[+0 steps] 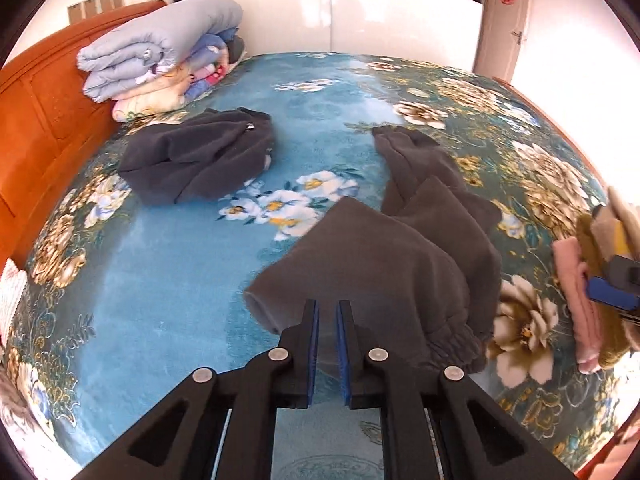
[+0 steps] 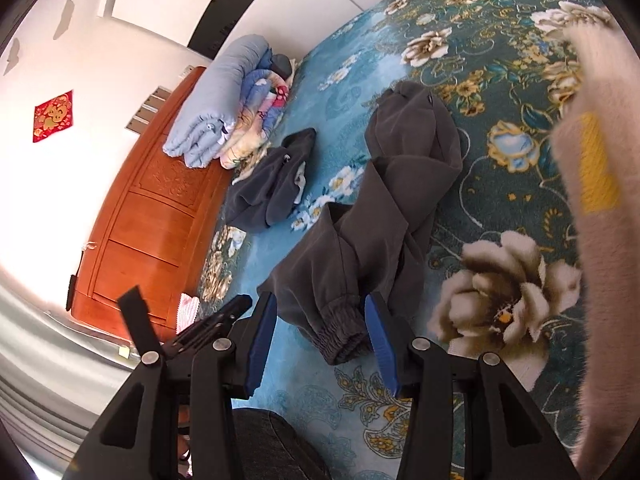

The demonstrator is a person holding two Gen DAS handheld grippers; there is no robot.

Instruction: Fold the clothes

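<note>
Grey trousers (image 1: 380,260) lie crumpled across the flowered bed cover (image 1: 180,280). My left gripper (image 1: 327,308) is nearly closed, its blue pads pinching a raised fold of one trouser leg near the hem. In the right wrist view the trousers (image 2: 380,208) run away from me, and an elastic cuff (image 2: 344,336) shows between the fingers of my right gripper (image 2: 320,298). Those fingers stand about half apart above the bed, and the pads do not press on the cuff. The left gripper (image 2: 228,312) appears at the leg's left edge. The right gripper (image 1: 612,292) sits clear of the cloth at the far right.
A second dark garment (image 1: 196,156) lies bunched near the orange wooden headboard (image 1: 40,112). Folded quilts (image 1: 160,52) are stacked in the far corner. A person's fuzzy pink sleeve (image 2: 592,160) fills the right edge. A dark grey cloth (image 2: 272,444) lies under the right gripper.
</note>
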